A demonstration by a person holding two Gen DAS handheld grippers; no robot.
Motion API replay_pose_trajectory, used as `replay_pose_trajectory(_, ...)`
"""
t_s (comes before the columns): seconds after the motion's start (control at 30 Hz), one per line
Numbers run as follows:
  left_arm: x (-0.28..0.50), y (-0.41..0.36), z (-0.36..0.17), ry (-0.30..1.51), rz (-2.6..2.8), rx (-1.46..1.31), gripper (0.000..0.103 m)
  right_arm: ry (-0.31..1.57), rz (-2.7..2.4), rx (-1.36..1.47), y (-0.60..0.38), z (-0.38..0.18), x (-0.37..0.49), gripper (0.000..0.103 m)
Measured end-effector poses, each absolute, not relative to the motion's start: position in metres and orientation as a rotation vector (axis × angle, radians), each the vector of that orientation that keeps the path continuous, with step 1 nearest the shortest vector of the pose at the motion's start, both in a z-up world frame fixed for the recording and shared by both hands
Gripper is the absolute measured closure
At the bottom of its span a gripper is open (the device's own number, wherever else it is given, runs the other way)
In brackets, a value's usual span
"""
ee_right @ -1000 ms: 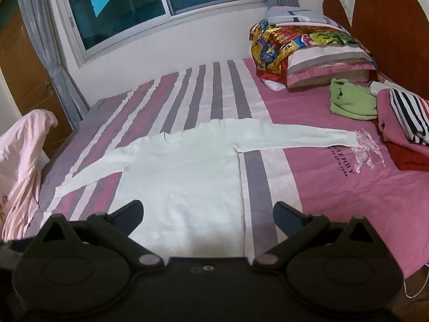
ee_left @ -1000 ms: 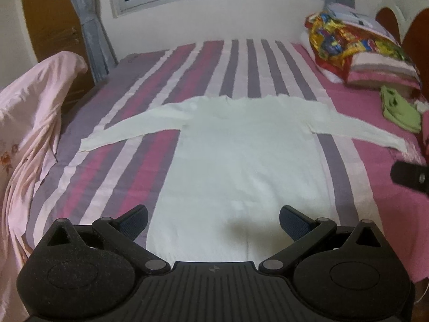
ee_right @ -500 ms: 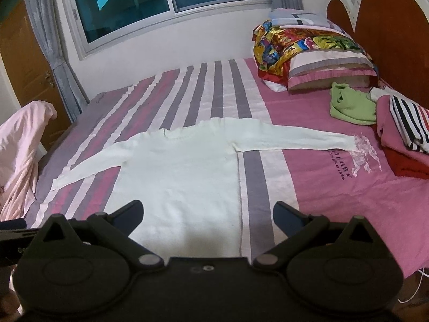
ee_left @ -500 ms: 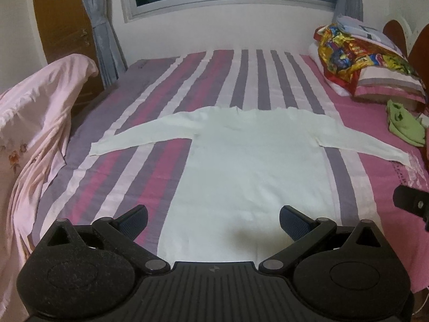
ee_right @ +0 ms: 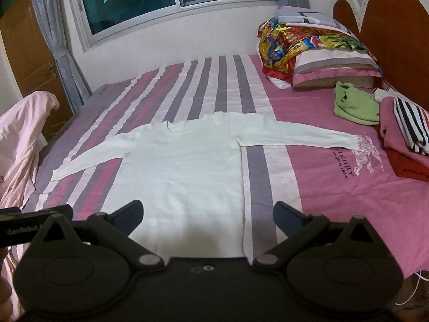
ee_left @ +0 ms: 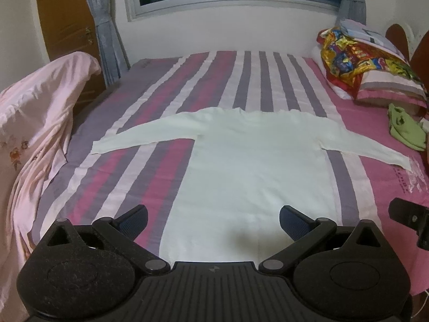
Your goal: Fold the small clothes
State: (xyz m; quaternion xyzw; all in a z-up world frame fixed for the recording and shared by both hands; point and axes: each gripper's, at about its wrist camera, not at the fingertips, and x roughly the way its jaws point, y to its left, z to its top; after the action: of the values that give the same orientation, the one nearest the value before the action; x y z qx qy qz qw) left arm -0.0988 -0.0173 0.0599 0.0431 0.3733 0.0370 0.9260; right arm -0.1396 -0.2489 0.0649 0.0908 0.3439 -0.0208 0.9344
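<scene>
A white long-sleeved sweater (ee_left: 252,166) (ee_right: 182,169) lies flat on the striped bed (ee_left: 150,161), both sleeves spread out sideways and its hem toward me. My left gripper (ee_left: 213,221) hovers open over the hem, with nothing between its fingers. My right gripper (ee_right: 207,216) is open too, held above the sweater's lower right side. The tip of the right gripper shows at the right edge of the left wrist view. In the right wrist view the left gripper's body (ee_right: 32,228) shows at the left edge.
A pink cloth (ee_left: 32,134) hangs at the bed's left side. Pillows and a colourful blanket (ee_right: 316,51) are piled at the wooden headboard (ee_right: 388,16). A green garment (ee_right: 354,103) and folded pink, striped and red clothes (ee_right: 405,139) sit on the right. A window wall stands beyond.
Both grippers have drawn back and risen, so the sweater looks smaller and farther off. Both stay open. The sweater has not moved.
</scene>
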Motion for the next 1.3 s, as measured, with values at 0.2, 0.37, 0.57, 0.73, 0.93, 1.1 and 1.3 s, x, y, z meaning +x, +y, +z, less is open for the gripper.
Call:
replay_pose_trajectory(0.2, -0.092, -0.018, 0.055, 0.783, 0.06, 0.088, 0.0, 0.707, -0.043, 0.209, -0.252, 0.063, -0.136, 0.0)
replay_pose_trajectory(0.37, -0.089, -0.024, 0.049, 0.799, 0.041, 0.101, 0.0, 0.715, -0.06, 0.18, -0.251, 0.058, -0.133, 0.0)
replay_pose_trajectory(0.57, -0.081, -0.032, 0.044, 0.808, 0.023, 0.114, 0.0, 0.707, -0.085, 0.132, -0.252, 0.05, -0.134, 0.0)
replay_pose_trajectory(0.73, -0.075, -0.036, 0.042, 0.8, 0.017, 0.123, 0.0, 0.708, -0.108, 0.161, -0.264, 0.043, -0.131, 0.0)
replay_pose_trajectory(0.93, -0.063, -0.039, 0.035, 0.807, 0.017, 0.123, 0.0, 0.711, -0.146, 0.131, -0.273, 0.033, -0.121, 0.0)
replay_pose_trajectory(1.1, -0.055, -0.049, 0.027, 0.807, -0.007, 0.136, 0.0, 0.715, -0.12, 0.138, -0.276, 0.028, -0.114, 0.0)
replay_pose_trajectory(1.3, -0.031, -0.061, 0.013, 0.845, -0.026, 0.148, 0.0, 0.696, -0.122, 0.169, -0.288, 0.025, -0.105, 0.0)
